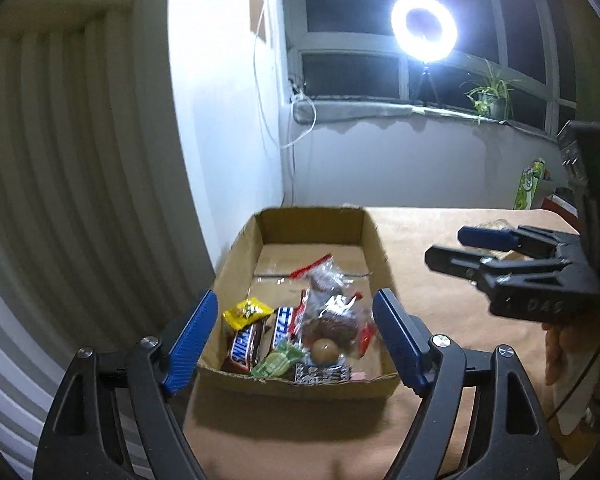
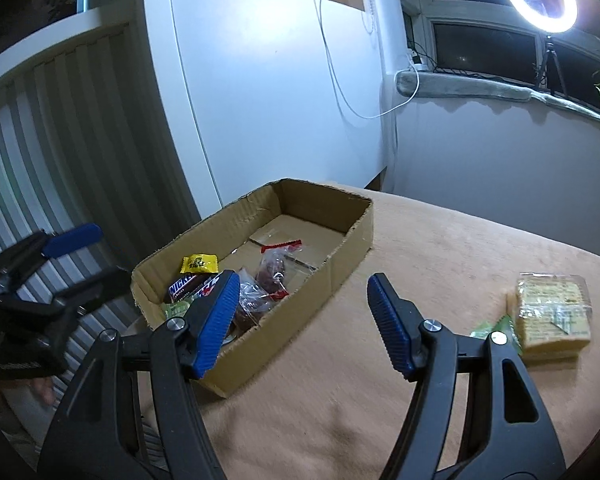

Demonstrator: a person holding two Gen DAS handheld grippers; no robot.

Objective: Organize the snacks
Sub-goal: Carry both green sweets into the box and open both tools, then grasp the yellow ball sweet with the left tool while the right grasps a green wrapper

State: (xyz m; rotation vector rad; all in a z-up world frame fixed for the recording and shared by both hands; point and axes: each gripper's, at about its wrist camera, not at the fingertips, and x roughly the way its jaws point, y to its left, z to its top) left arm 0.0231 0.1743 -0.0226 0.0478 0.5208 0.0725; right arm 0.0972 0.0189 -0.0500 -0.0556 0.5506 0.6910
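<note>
**Both jaws wide open, snacks in the box**

Jaws of our left gripper [image 1: 294, 336] and right gripper [image 2: 300, 320] stand wide apart and hold nothing. We see the cardboard box [image 2: 352, 236] at the table's [image 2: 440, 240] left edge, holding chocolate bars [image 1: 244, 346], a yellow candy [image 1: 247, 311] and clear-wrapped sweets [image 1: 332, 304]. We also see a wrapped yellow cake [image 2: 554, 312] lying well apart, toward the right edge.
</note>
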